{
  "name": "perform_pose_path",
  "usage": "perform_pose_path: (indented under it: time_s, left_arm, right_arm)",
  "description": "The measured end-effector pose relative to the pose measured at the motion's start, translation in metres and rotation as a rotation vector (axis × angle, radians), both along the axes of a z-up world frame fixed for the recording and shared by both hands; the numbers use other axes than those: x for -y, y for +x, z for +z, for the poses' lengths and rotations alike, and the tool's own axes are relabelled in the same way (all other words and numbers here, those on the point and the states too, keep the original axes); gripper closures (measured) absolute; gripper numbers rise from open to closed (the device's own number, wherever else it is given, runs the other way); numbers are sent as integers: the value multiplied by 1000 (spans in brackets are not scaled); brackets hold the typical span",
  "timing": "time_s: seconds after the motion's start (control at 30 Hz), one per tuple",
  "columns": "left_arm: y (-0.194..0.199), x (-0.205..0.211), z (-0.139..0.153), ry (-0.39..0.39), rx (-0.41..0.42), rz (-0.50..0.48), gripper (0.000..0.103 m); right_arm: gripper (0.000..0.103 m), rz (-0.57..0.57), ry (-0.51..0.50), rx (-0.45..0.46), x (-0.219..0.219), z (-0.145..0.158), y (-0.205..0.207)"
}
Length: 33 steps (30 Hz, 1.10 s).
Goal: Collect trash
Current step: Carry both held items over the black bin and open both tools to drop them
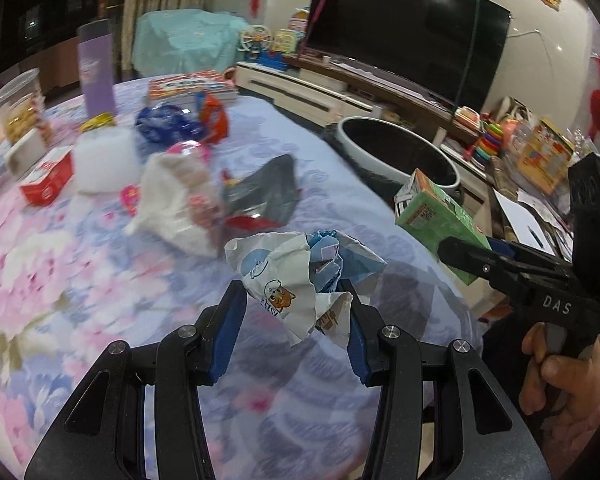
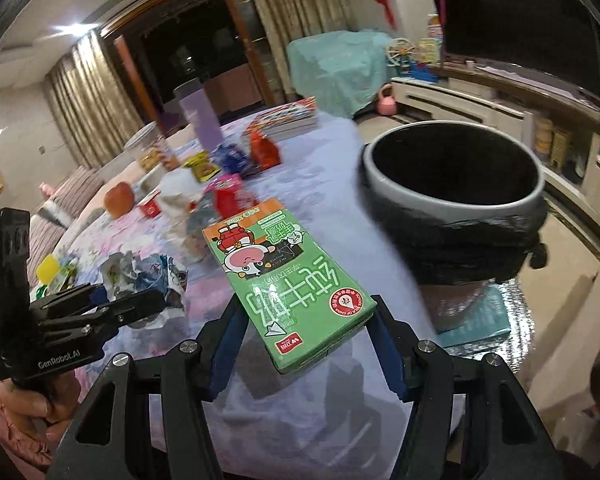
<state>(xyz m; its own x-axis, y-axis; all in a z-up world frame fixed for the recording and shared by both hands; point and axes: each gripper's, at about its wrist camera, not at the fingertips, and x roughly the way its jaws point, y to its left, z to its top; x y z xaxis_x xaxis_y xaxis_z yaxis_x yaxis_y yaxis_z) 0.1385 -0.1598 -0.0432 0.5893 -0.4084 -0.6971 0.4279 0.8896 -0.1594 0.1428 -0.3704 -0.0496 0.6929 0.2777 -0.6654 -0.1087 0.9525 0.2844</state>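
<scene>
Pinched in my left gripper [image 1: 298, 312], the crumpled wrapper [image 1: 300, 268] hangs above the table [image 1: 100, 280]; my right gripper [image 2: 306, 336] clamps the green milk carton [image 2: 288, 276]. Beyond waits the bin [image 2: 452, 184]. I judge dropping comes next: carry both over its rim, then release.

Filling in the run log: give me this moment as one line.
left gripper: shut on crumpled white-blue wrapper | right gripper: shut on green milk carton | grey bin: not reached
</scene>
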Motion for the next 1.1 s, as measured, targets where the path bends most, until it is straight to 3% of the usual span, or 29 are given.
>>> perform_pose_path:
  time_s: [0.53,1.1]
  left_arm:
    - [33,72,15,10,19,-105,57]
    - [93,135,30,27,41,-159,57]
  right_arm:
    - [42,-115,3,-11,64,8,18]
    - [42,-196,-41,-32,122,16,72]
